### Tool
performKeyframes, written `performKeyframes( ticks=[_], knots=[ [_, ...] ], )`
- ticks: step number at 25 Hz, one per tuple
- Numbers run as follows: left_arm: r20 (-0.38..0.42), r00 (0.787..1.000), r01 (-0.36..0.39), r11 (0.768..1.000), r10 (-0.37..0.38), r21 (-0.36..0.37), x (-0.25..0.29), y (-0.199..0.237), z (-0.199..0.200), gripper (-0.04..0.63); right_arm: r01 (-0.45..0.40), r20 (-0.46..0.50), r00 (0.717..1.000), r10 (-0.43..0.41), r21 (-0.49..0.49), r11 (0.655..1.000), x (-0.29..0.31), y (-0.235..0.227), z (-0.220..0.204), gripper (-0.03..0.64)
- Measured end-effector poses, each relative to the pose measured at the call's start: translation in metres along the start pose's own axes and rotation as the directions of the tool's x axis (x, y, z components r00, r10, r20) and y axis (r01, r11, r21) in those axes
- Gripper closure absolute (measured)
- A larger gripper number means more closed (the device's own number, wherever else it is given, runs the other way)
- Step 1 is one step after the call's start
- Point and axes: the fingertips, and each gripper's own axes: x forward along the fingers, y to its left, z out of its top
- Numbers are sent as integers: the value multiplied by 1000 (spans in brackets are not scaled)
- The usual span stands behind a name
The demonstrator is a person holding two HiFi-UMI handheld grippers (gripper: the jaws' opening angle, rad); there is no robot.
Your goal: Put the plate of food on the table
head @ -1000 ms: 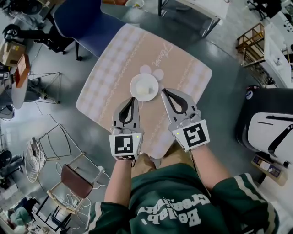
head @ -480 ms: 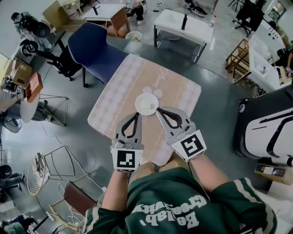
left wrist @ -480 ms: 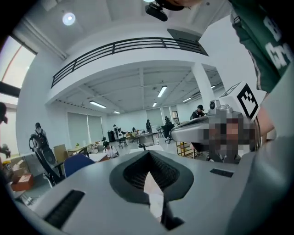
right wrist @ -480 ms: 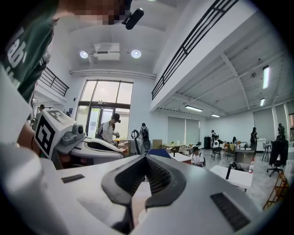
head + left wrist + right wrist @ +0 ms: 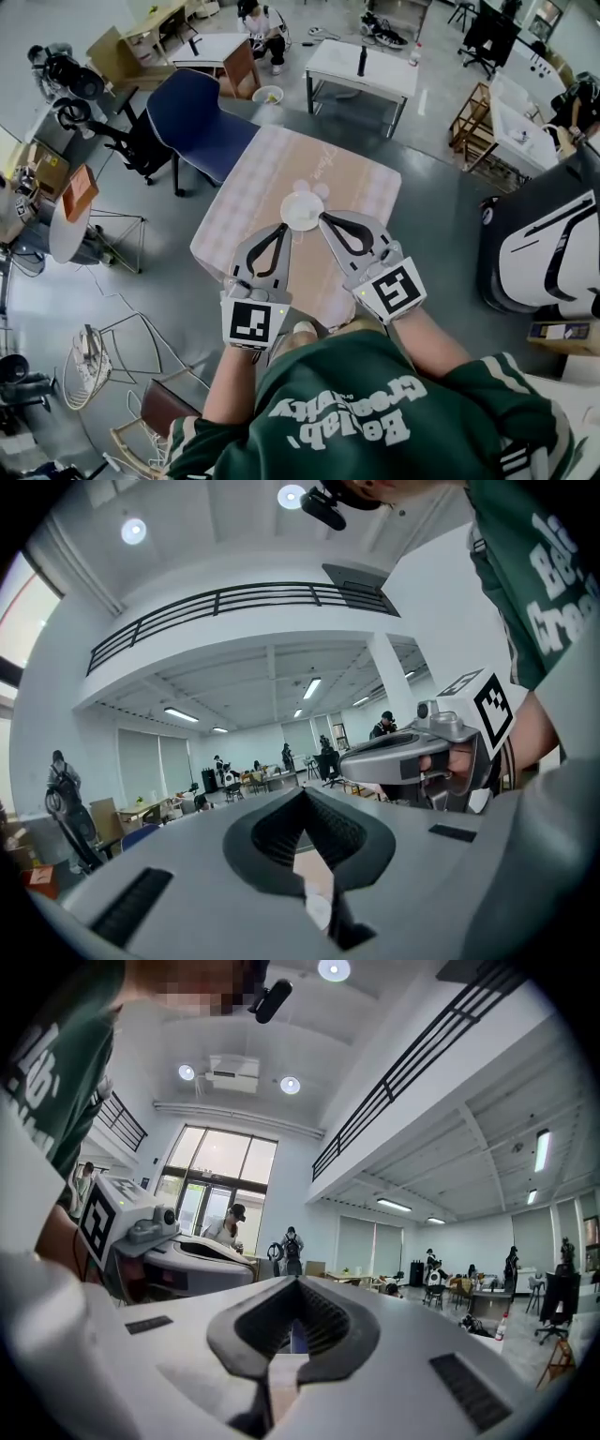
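Observation:
A small white plate of pale food [image 5: 302, 213] rests on the table [image 5: 253, 202], which has a beige checked cloth. It sits near the table's middle, far below me. My left gripper [image 5: 281, 228] and right gripper [image 5: 323, 217] are held side by side high above the table's near half. Their tips appear just left and right of the plate's near edge. Both are shut with nothing in them. In the left gripper view the left gripper [image 5: 302, 794] points level into the room, with the right gripper [image 5: 422, 757] beside it. The right gripper view shows the right gripper [image 5: 298, 1283] likewise closed.
A blue chair [image 5: 202, 112] stands at the table's far left corner. A white table [image 5: 361, 61] stands beyond it and a wooden rack [image 5: 473, 122] to the right. A large white and black machine [image 5: 548, 248] is on the right, wire frames [image 5: 89, 361] on the left floor.
The head view has risen and pulled back, so table and plate look smaller and farther. Both grippers stay shut and empty, tips now nearer the plate's edge in the view.

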Motion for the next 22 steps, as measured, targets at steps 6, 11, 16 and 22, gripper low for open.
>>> performKeyframes(
  ticks=[6,11,16,22],
  knots=[
    [34,999,33,999,-33,6,-21,-2,20,588,13,36,999,-12,-24,1000,-7,21,21,603],
    [44,997,57,998,-57,0,-37,-4,19,588,23,44,999,-22,-22,999,-12,42,19,603],
    [35,997,73,997,-73,2,-48,-2,12,587,37,10,999,-36,-28,999,-13,54,10,603],
    [37,996,79,997,-79,7,-56,1,7,587,42,6,999,-42,-50,998,-10,64,12,603]
  ],
)
